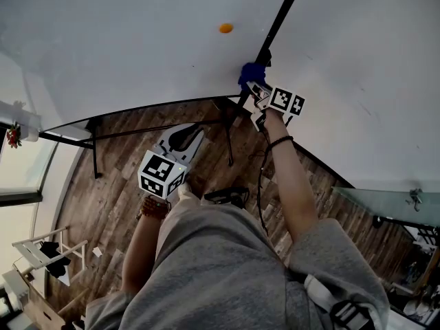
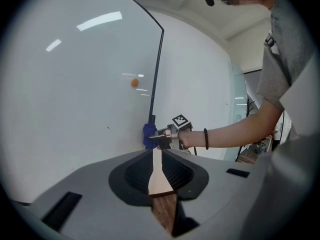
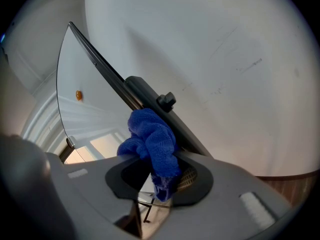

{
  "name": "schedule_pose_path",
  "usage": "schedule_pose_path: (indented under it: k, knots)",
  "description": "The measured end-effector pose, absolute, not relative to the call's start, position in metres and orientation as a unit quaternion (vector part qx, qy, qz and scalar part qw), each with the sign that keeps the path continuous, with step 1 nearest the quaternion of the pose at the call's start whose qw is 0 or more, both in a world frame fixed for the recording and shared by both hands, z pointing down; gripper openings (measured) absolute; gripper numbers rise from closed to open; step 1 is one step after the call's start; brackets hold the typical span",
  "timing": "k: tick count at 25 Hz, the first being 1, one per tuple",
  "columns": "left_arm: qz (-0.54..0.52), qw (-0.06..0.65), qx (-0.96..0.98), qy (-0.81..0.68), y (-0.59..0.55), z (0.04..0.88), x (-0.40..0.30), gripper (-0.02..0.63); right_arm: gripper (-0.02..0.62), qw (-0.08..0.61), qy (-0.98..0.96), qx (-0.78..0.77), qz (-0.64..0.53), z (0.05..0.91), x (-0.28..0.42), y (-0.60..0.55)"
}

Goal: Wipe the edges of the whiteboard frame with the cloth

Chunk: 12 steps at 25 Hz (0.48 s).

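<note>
The whiteboard's black frame edge [image 1: 275,26] runs up and down between the white board and the white wall. My right gripper [image 1: 258,91] is shut on a bunched blue cloth [image 1: 251,73], which presses against that edge. In the right gripper view the cloth [image 3: 152,136] bulges out of the gripper [image 3: 160,171] onto the frame [image 3: 100,66], just below a black clamp knob [image 3: 166,101]. My left gripper [image 1: 180,137] hangs lower, away from the board, shut on nothing. From the left gripper view [image 2: 156,156] the cloth [image 2: 149,134] shows on the frame [image 2: 157,69].
An orange magnet [image 1: 225,27] sticks on the board left of the frame. Below lie a wooden floor [image 1: 117,184] and the black stand legs [image 1: 227,139]. A glass panel [image 1: 385,201] is at the right. White shelving [image 1: 41,253] stands at the lower left.
</note>
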<state>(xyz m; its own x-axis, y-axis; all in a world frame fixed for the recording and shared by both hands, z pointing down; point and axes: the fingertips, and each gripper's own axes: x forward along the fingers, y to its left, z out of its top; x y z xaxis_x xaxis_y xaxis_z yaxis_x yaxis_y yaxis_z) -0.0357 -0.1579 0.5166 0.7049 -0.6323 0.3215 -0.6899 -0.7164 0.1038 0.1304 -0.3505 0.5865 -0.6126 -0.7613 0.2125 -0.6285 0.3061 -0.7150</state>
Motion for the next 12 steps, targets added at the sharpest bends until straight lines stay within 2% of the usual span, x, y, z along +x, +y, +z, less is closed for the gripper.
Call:
schedule_pose_path:
  k: [12]
  knots:
    - [0.126, 0.109, 0.903, -0.396, -0.16, 0.513, -0.062, 0.061, 0.115, 0.044, 0.807, -0.421, -0.412, 0.616, 0.127, -0.353]
